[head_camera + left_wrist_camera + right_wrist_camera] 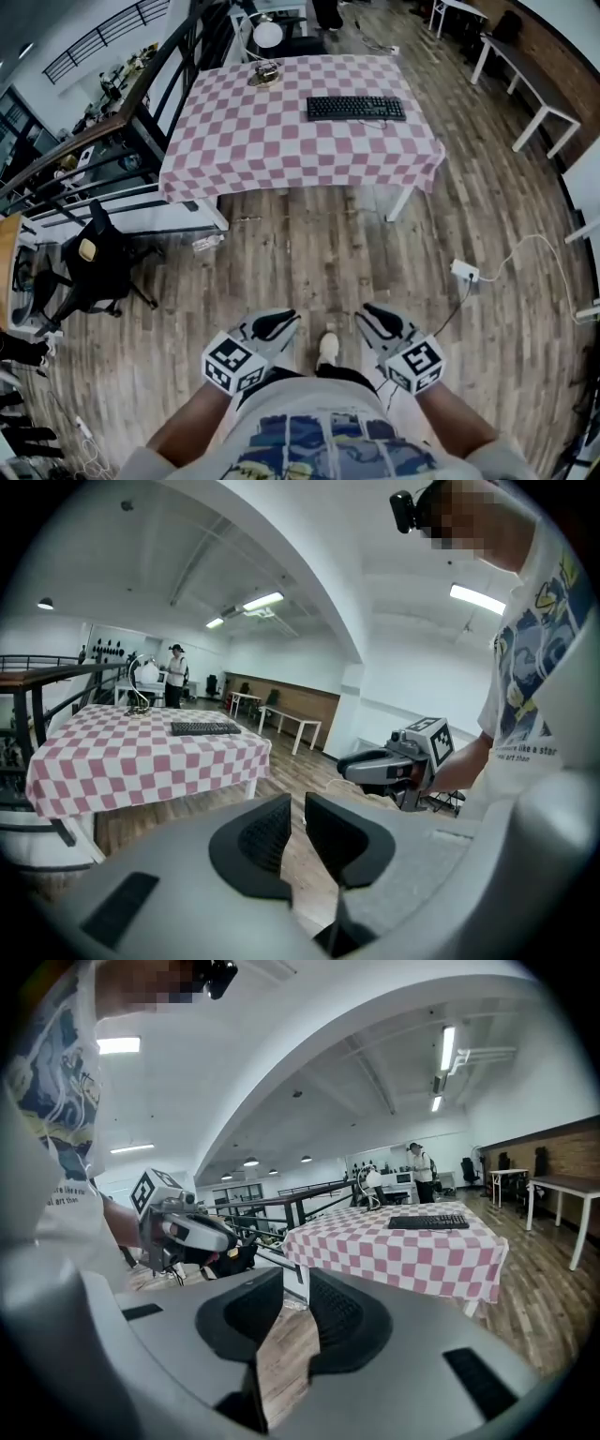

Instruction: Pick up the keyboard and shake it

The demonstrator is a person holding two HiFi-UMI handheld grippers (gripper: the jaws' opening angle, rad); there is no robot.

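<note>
- The keyboard (356, 109) lies flat on the pink-and-white checked tabletop (281, 141), on its right half and towards the far edge, long side across the head view.
- Both tools are well apart from it — held low in front of the person's body, above the wooden floor (309, 253), with a broad stretch of bare boards between them and the tabletop.
- The left tool (275, 324) has its jaws parted by a narrow slit (only floor shows through it) and has hold of nothing.
- The right tool (377, 321) stands a little wider apart, and it too is empty — floorboards show in the gap.
- The two tools sit side by side, near each other, tips angled inward; each appears in the other's view.
- In the left gripper view the keyboard lies ahead and to the left; in the right gripper view, ahead and to the right.
- A small metal object (265, 72) sits on the tabletop's far edge, left of the keyboard.
</note>
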